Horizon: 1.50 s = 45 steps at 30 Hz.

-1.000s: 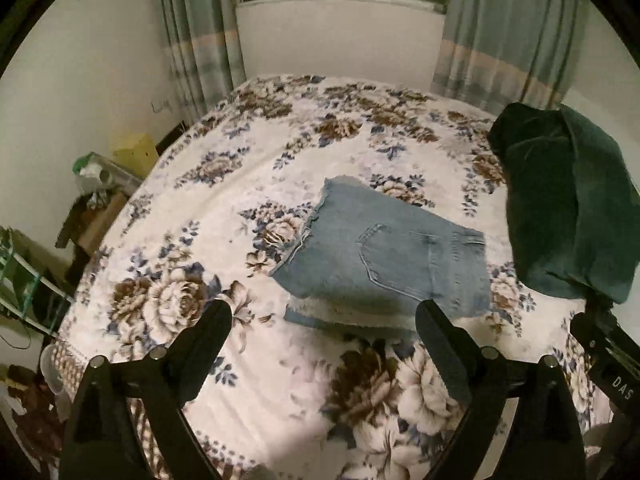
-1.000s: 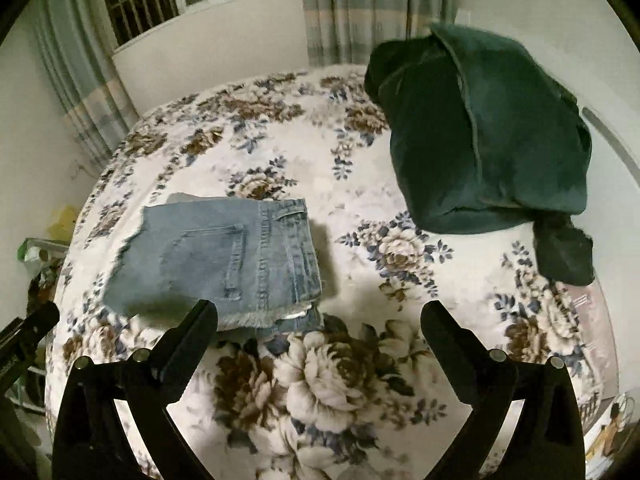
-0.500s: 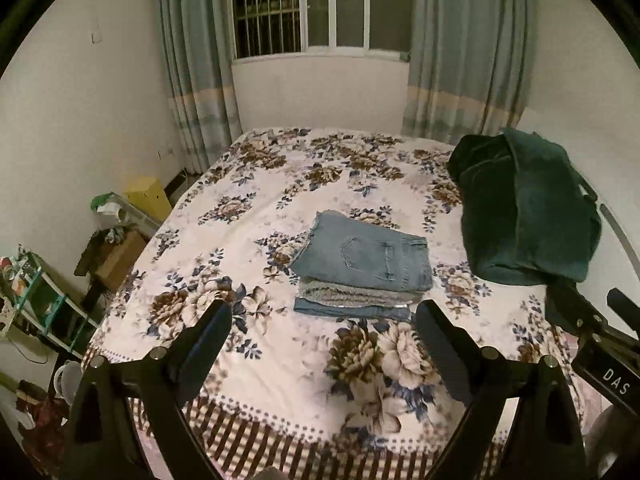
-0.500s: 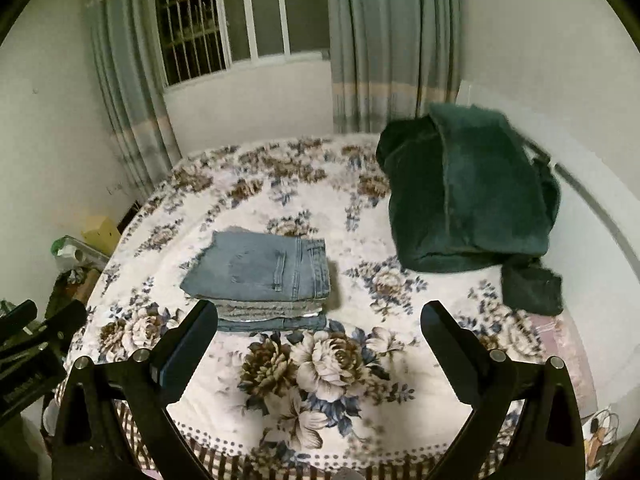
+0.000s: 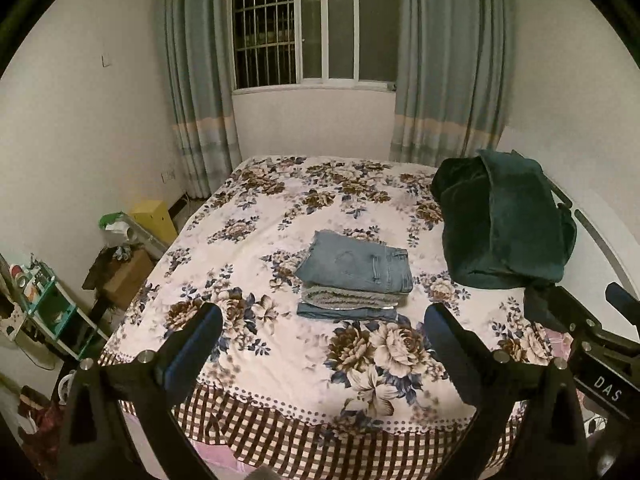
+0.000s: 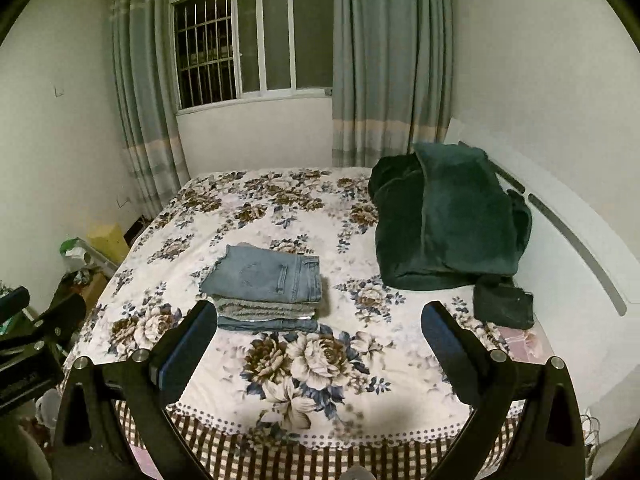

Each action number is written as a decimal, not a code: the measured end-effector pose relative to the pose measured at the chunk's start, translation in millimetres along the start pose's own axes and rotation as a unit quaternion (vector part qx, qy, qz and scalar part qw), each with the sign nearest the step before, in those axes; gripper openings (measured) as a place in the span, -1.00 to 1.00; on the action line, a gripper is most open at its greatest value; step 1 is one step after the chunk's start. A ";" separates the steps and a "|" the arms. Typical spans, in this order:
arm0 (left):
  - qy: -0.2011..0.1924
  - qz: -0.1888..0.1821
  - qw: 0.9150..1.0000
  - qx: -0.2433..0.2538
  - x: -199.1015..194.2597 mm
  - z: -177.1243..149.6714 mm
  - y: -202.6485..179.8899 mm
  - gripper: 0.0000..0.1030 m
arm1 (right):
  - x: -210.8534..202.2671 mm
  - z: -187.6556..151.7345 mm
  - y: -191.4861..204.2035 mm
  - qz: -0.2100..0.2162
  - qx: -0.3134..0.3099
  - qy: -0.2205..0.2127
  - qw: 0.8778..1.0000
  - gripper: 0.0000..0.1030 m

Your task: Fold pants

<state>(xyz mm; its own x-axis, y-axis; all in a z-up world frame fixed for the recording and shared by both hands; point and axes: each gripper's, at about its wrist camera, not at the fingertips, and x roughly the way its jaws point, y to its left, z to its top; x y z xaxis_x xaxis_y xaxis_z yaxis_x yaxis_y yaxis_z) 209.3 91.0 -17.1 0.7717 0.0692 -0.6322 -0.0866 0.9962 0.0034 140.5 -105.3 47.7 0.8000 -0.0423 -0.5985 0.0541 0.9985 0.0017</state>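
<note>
Left wrist view shows the folded jeans (image 5: 356, 270) lying near the middle of the bed (image 5: 280, 368), a flat rectangular bundle whose long side runs from 9 o'clock to 3 o'clock across the frame; the waistband with its belt loop sits at the 3 o'clock end and the frayed hems at the 9 o'clock end. Below the top fold, toward 6 o'clock, paler inner layers and a darker blue bottom layer stick out in steps. The denim is faded light blue with a stitched back pocket facing up. The left gripper (image 5: 322, 330) is held off the foot of the bed, level and aimed toward the window (image 5: 316, 28) at 12 o'clock, its two black fingers spread wide apart with nothing between them. In the right wrist view the right gripper (image 6: 314, 326) has the same pose, fingers wide apart and empty, with the jeans (image 6: 264, 278) at 11 o'clock from its midpoint. The bedspread is white with brown and blue printed roses and a checked border along the near edge. A dark green plush blanket (image 5: 500, 224) is heaped at 2 o'clock, well apart from the jeans. Grey-blue curtains (image 5: 196, 80) hang on both sides of the barred window.
</note>
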 end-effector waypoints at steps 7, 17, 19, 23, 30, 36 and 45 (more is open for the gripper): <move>-0.006 0.005 1.000 0.004 -10.0 -3.1 1.4 1.00 | -24.2 1.3 3.0 -0.003 0.006 -0.009 1.000 1.00; -0.009 0.014 1.000 0.004 -19.1 -6.8 4.8 1.00 | -36.5 4.7 4.4 0.003 0.008 -0.008 1.000 1.00; -0.009 0.012 1.000 0.004 -19.8 -7.2 5.2 1.00 | -39.3 7.1 5.5 0.009 0.009 -0.006 1.000 1.00; -0.009 0.015 1.000 0.005 -23.3 -8.8 3.8 1.00 | -38.9 9.4 7.2 0.013 0.005 -0.004 1.000 1.00; -0.011 0.015 1.000 0.004 -23.0 -9.3 3.6 1.00 | -38.7 8.7 9.1 0.019 0.004 -0.002 1.000 1.00; -0.016 0.017 1.000 0.006 -29.1 -10.9 -1.3 1.00 | -39.6 6.5 10.5 0.024 0.005 -0.002 1.000 1.00; -0.014 0.009 1.000 0.011 -36.6 -9.9 -5.9 1.00 | -41.2 7.1 10.2 0.027 0.007 -0.006 1.000 1.00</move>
<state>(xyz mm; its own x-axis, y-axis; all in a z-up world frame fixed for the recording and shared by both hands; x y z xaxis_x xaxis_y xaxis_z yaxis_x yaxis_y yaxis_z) 175.3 82.1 -1.6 0.7877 0.0892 -0.6096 -0.0875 0.9956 0.0326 112.4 -93.6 78.1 0.8086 0.0113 -0.5882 0.0183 0.9988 0.0443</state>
